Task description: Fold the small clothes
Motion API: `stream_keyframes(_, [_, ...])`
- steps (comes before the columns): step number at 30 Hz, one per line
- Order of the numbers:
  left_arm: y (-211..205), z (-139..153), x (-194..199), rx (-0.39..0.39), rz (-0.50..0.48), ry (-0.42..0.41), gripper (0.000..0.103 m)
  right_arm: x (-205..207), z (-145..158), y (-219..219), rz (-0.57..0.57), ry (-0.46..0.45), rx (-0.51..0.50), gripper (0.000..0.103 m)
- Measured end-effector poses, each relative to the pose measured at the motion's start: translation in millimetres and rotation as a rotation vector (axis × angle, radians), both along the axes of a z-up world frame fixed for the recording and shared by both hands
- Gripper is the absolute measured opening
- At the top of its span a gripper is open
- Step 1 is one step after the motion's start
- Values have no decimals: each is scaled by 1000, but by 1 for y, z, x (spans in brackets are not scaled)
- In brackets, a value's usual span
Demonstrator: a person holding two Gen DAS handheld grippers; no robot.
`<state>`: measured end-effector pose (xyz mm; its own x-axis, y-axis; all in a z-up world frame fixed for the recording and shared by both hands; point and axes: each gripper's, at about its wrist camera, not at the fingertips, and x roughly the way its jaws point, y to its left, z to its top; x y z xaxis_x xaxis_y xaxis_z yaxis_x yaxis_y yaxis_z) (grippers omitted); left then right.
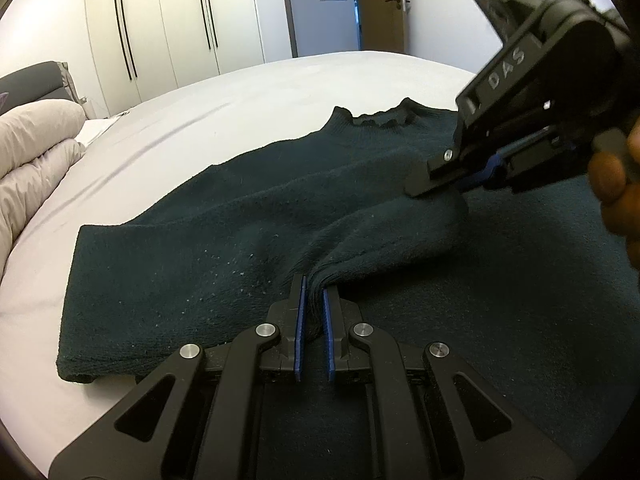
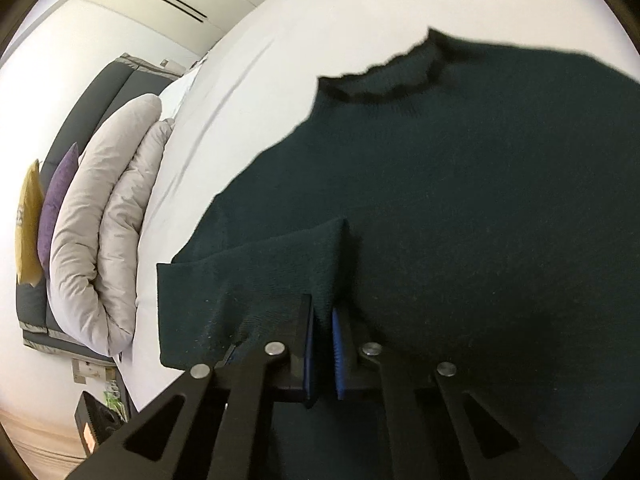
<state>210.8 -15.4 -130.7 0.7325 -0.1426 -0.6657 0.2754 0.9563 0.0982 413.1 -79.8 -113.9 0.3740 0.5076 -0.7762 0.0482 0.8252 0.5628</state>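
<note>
1. Dark green knit: one sweater (image 1: pixel 248 216), lying on the white bed sheet (image 1: pixel 240 100) straight ahead of both grippers, collar (image 1: pixel 380 120) at the far end.
2. Two hand-held grippers. Left gripper (image 1: pixel 314 300): jaws nearly shut, blue pads (image 1: pixel 300 320) pinching a raised fold of the sweater between them.
3. Right gripper (image 2: pixel 322 324): jaws also narrow, clamped on a ridge of sleeve fabric that stands up just ahead of its fingertips. In the left wrist view it sits ahead and to the right of the left gripper (image 1: pixel 444 184), tips down on the sweater.
4. One sleeve (image 1: pixel 132 280) spreads left of the left gripper, cuff end near the bed edge.
5. Left of the right gripper: one grey duvet roll (image 2: pixel 100 220), one purple cushion (image 2: pixel 56 196), one yellow cushion (image 2: pixel 30 216).
6. Far beyond the left gripper: wardrobe doors (image 1: pixel 172 28), one open door (image 1: pixel 380 0).
</note>
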Motion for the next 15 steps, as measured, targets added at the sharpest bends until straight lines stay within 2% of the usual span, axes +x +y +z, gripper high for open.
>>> stream_keyframes(6, [2,3,0,-11,2,2,11,1,16,2,-9,-55,-37,8])
stream_keyframes(11, [3,25,-14,-32,-15,-35,11,4,23,-23,-58,-72,-67,8])
stream_keyframes(15, [-10,30,-33,6,-56,-50,11,8,23,-58,-124,-61,-96,8])
